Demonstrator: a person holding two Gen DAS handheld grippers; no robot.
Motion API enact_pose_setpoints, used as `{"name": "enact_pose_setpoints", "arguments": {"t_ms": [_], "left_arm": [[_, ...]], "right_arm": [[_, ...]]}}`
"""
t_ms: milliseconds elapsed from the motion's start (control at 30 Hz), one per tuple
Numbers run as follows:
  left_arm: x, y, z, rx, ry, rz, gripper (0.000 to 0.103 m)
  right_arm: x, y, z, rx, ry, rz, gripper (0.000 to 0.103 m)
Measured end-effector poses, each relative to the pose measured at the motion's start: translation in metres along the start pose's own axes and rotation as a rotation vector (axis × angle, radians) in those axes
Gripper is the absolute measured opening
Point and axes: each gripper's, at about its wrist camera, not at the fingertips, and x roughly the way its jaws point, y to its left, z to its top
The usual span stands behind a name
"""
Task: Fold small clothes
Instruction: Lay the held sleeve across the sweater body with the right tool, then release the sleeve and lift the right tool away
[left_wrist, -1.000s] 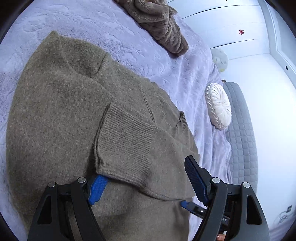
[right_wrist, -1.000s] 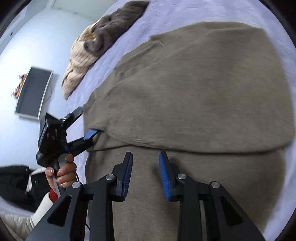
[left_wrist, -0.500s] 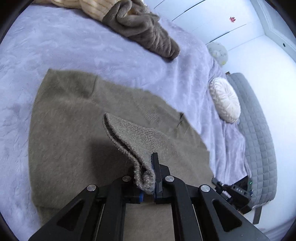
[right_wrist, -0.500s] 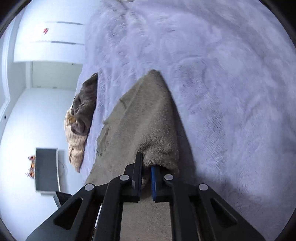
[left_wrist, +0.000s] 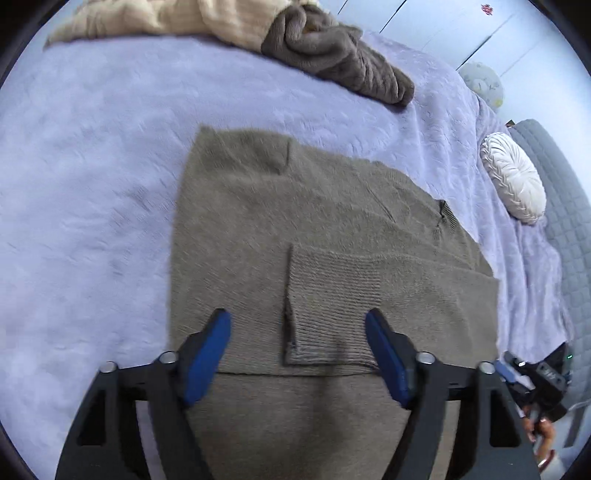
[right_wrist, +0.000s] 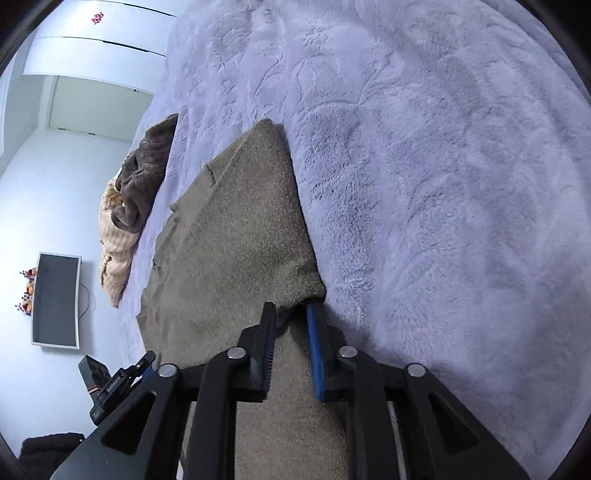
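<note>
Between the opening jaws of the right hand-held gripper (right_wrist: 290, 314), a fold of the sweater (right_wrist: 236, 236) is slipping free and may spring back. The left hand-held gripper (left_wrist: 297, 325), wide and empty, hovers above the cuff (left_wrist: 332, 306) on the bed (left_wrist: 92, 166); its jaws could snag it.

Sweater (left_wrist: 295, 221) lay flat on the bed (left_wrist: 92, 147) ahead of me. Clothes pile (left_wrist: 295, 37) sat behind it, round cushion (left_wrist: 513, 184) right.
</note>
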Motion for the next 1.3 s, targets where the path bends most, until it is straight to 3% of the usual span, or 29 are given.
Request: {"name": "enact_pose_setpoints", "arguments": {"t_ms": [33, 167, 200, 233, 300, 400, 467, 567, 667, 800, 1000, 1100, 1200, 1300], "left_arm": [[-0.002, 0.001, 0.0, 0.019, 0.002, 0.007, 0.077], [0.001, 0.004, -0.002, 0.011, 0.029, 0.029, 0.077], [0.002, 0.004, -0.003, 0.007, 0.032, 0.034, 0.077], [0.0, 0.004, -0.006, 0.005, 0.03, 0.036, 0.077], [-0.002, 0.002, -0.009, 0.01, 0.023, 0.033, 0.077], [0.0, -0.003, -0.01, 0.01, 0.028, 0.022, 0.077], [0.002, -0.009, -0.009, 0.018, 0.025, 0.028, 0.077], [0.007, -0.02, -0.01, 0.051, 0.024, 0.042, 0.077], [0.026, -0.023, -0.015, 0.115, 0.08, 0.143, 0.077], [0.02, -0.027, -0.022, 0.179, 0.074, 0.182, 0.077], [0.002, -0.017, -0.034, 0.135, 0.121, 0.204, 0.077], [-0.008, -0.017, -0.043, 0.133, 0.141, 0.211, 0.077], [-0.018, -0.021, -0.054, 0.144, 0.16, 0.211, 0.077], [-0.029, -0.026, -0.062, 0.155, 0.175, 0.217, 0.077]], "right_arm": [[-0.003, 0.001, 0.003, 0.0, -0.013, 0.002, 0.039], [0.004, -0.006, 0.017, 0.066, -0.008, 0.057, 0.04], [0.009, -0.008, 0.019, 0.079, 0.01, 0.059, 0.037], [0.015, -0.011, 0.02, 0.094, 0.033, 0.051, 0.024], [0.021, -0.006, 0.02, 0.081, 0.053, 0.032, 0.019], [0.016, 0.009, 0.016, -0.042, 0.032, -0.071, 0.018], [0.02, 0.006, 0.015, -0.058, 0.049, -0.121, 0.018], [0.022, 0.008, 0.015, -0.053, 0.042, -0.14, 0.018], [0.018, 0.018, 0.01, -0.087, 0.031, -0.171, 0.02], [0.005, 0.024, 0.001, -0.109, 0.027, -0.216, 0.02], [-0.018, 0.032, -0.023, -0.169, 0.032, -0.308, 0.021], [-0.025, 0.035, -0.037, -0.159, 0.063, -0.307, 0.024], [-0.029, 0.043, -0.052, -0.16, 0.094, -0.299, 0.039], [-0.031, 0.057, -0.066, -0.19, 0.116, -0.303, 0.041]]}}
